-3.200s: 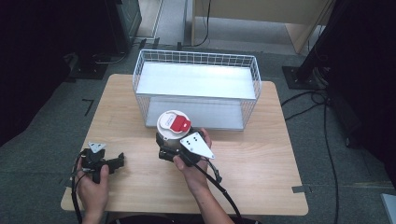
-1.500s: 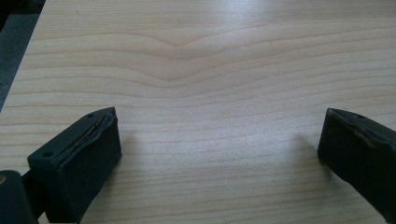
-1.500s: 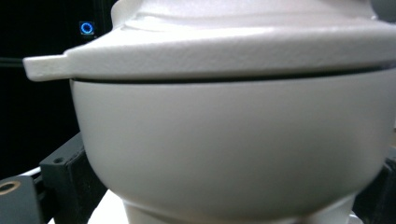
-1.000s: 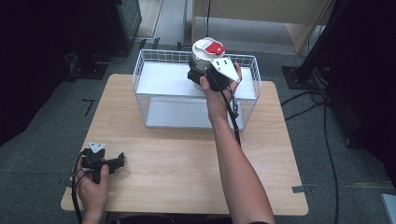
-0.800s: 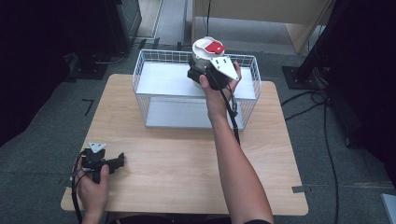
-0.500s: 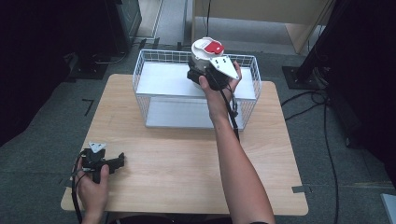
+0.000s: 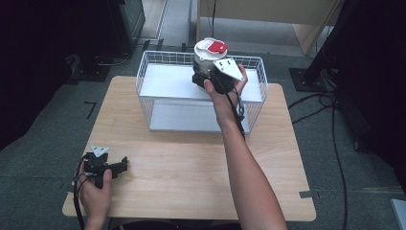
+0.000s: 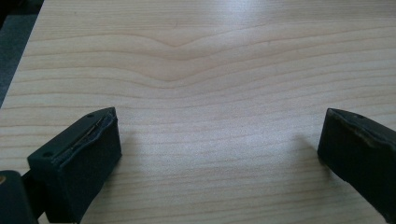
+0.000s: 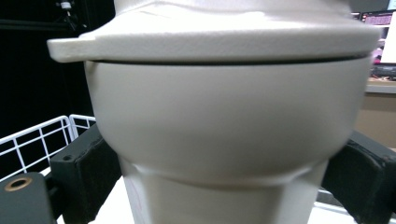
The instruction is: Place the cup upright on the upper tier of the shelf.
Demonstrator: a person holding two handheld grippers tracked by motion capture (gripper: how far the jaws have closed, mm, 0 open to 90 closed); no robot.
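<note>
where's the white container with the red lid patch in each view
high view: white container top centre, above the wire basket's far rim, clamped in the right gripper.
right gripper view: close up between the black jaws.
left gripper view: bare table.
shared landmark: the basket's white wire.

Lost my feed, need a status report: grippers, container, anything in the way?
Right gripper clamped on white red-lidded container, held above wire basket. Left gripper open, low over table. Nothing in the way.

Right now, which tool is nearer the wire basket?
Right. The right tool, shut on the white container, is held above the wire basket near its far rim. The left tool sits open at the table's near left corner, well away from it.
</note>
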